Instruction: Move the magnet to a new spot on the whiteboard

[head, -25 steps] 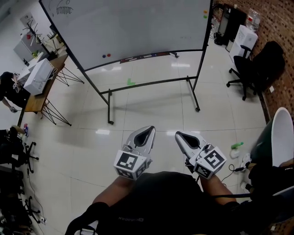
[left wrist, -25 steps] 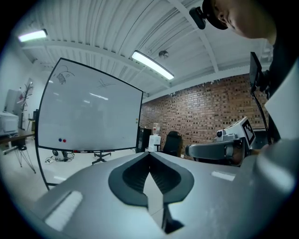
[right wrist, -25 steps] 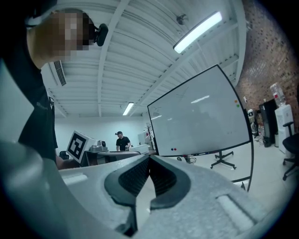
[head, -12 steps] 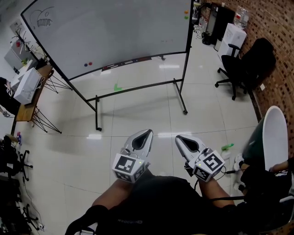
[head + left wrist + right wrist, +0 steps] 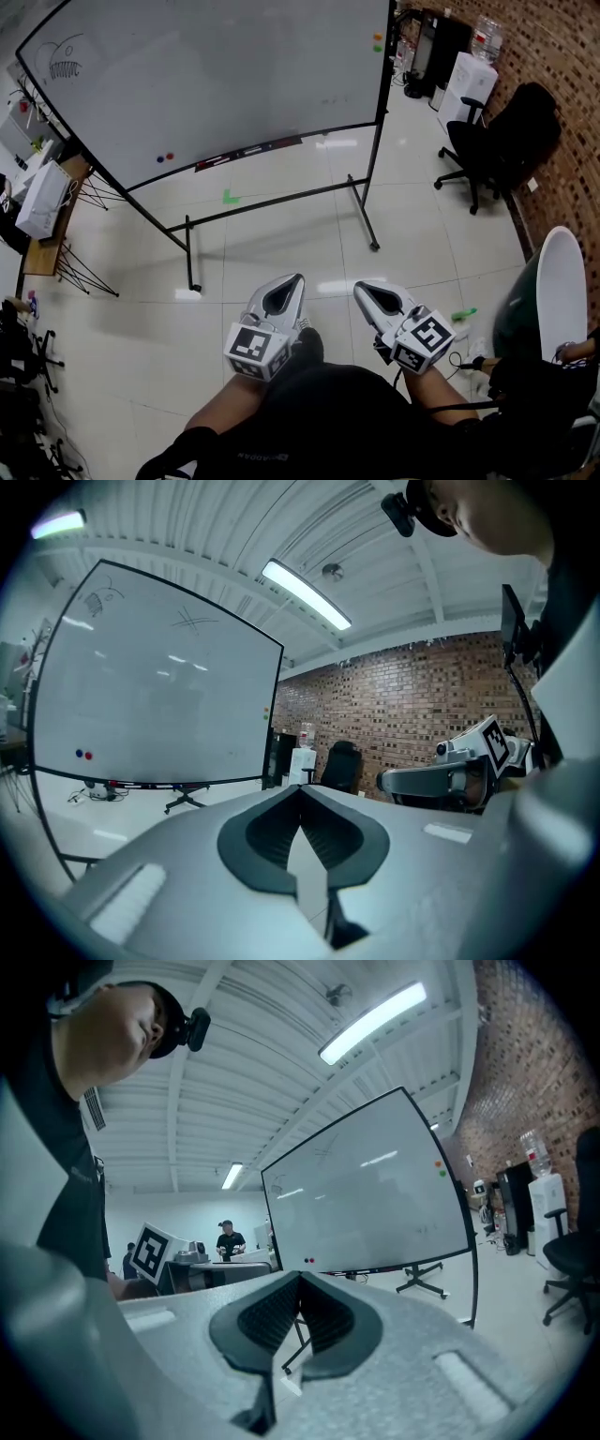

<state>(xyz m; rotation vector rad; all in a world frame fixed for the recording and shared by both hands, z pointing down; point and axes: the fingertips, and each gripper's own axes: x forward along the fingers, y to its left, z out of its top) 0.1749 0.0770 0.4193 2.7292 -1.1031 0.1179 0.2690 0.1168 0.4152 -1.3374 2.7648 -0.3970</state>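
- We see a red and blue pair of magnets (image 5: 164, 157) stuck low on the whiteboard (image 5: 216, 75), near its lower left corner. They lie well ahead of both grippers and off to their left.
- In the left gripper view the pair (image 5: 84, 755) sits far to the left of the jaw line. In the right gripper view it (image 5: 307, 1261) shows just above the tips, almost straight ahead.
- Two more magnets, orange over green (image 5: 378, 42), sit at the board's upper right corner, far ahead of the right gripper and slightly to its right.
- The left gripper (image 5: 298, 278) is pressed together, tips meeting with nothing between them (image 5: 300, 789). It is well apart from the board.
- The right gripper (image 5: 359, 287) is likewise pressed together and empty (image 5: 300, 1277), beside the left one, both pointing towards the board's stand.
- A small doodle (image 5: 64, 68) marks the board's upper left, farthest from our tools.
- A green scrap (image 5: 228, 197) lies on the tiled floor (image 5: 281, 234) under the board, ahead and left of the left gripper.
- Off to the right of the right gripper stand a black office chair (image 5: 492, 141) and a brick wall (image 5: 562, 84).
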